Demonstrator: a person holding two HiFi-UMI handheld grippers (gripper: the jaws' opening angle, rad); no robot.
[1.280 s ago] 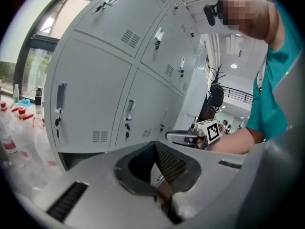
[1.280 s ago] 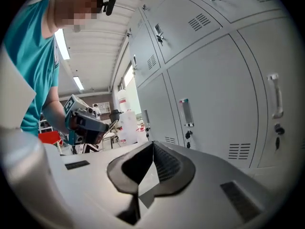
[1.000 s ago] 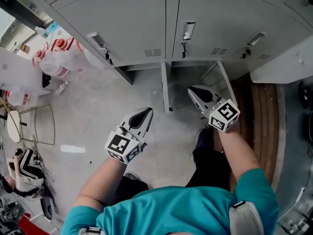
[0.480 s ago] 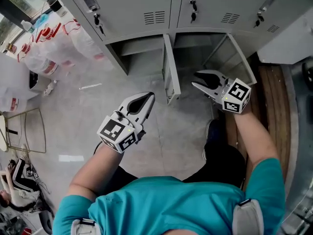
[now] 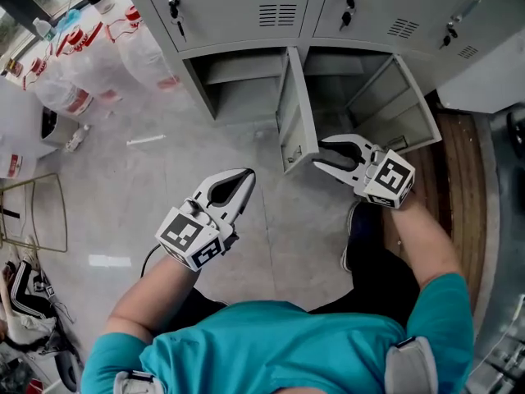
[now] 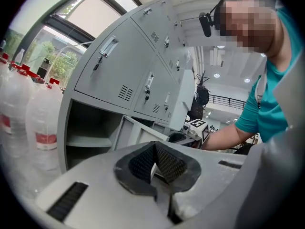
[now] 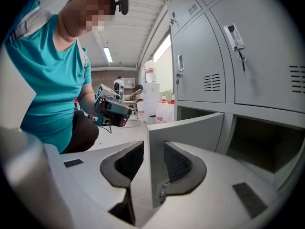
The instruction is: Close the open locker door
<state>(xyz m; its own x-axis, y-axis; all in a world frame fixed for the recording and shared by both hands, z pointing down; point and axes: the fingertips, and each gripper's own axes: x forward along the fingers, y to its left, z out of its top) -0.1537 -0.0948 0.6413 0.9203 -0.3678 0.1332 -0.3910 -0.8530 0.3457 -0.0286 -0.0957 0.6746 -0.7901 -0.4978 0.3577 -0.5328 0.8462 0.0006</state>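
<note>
R tool (image 5: 321,153): jaws wide, just been opening. Free edge of open locker door (image 5: 296,113) stands betw. them, gap visible at one pad, no clamp. Door juts from bottom row, betw. two open compartments. L tool (image 5: 246,175): closed, empty, over floor (image 5: 148,187). Clear bottles (image 5: 82,80) at left w/ red labels, print unreadable. Lockers (image 5: 238,6): no legible text.

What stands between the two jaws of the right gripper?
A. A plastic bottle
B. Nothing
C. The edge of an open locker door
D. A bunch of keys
C: the jaws of the right gripper, which have just been opening, stand apart with the edge of the open locker door between them.
</note>
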